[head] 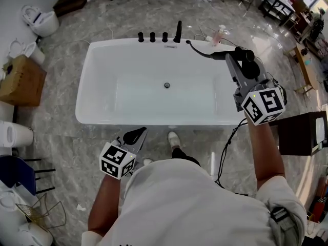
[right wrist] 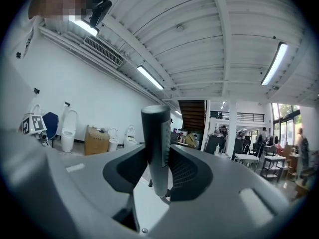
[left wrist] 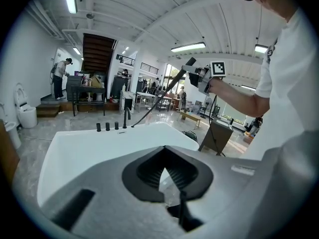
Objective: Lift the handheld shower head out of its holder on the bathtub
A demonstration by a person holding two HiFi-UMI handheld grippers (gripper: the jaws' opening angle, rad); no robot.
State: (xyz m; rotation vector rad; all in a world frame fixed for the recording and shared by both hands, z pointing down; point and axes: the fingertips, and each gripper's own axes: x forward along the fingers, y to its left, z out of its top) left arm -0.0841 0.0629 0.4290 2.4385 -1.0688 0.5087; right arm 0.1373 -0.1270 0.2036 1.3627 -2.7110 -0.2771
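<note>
Shower head (right wrist: 155, 148) sits pinched in my right claw (head: 237, 59); I should carry it slow and level, leaving the hose (head: 201, 52) slack over the bathtub (head: 84, 101).

cardboard box (head: 20, 81): far left | toilet (head: 42, 20): top left | dark cabinet (head: 300, 133): right edge

Bright, even white light. Ceiling tubes (right wrist: 149, 77) blown out. Floor (head: 277, 40) glare upper right, head view. Both gripper views: fisheye bend, black corners, soft foreground.
</note>
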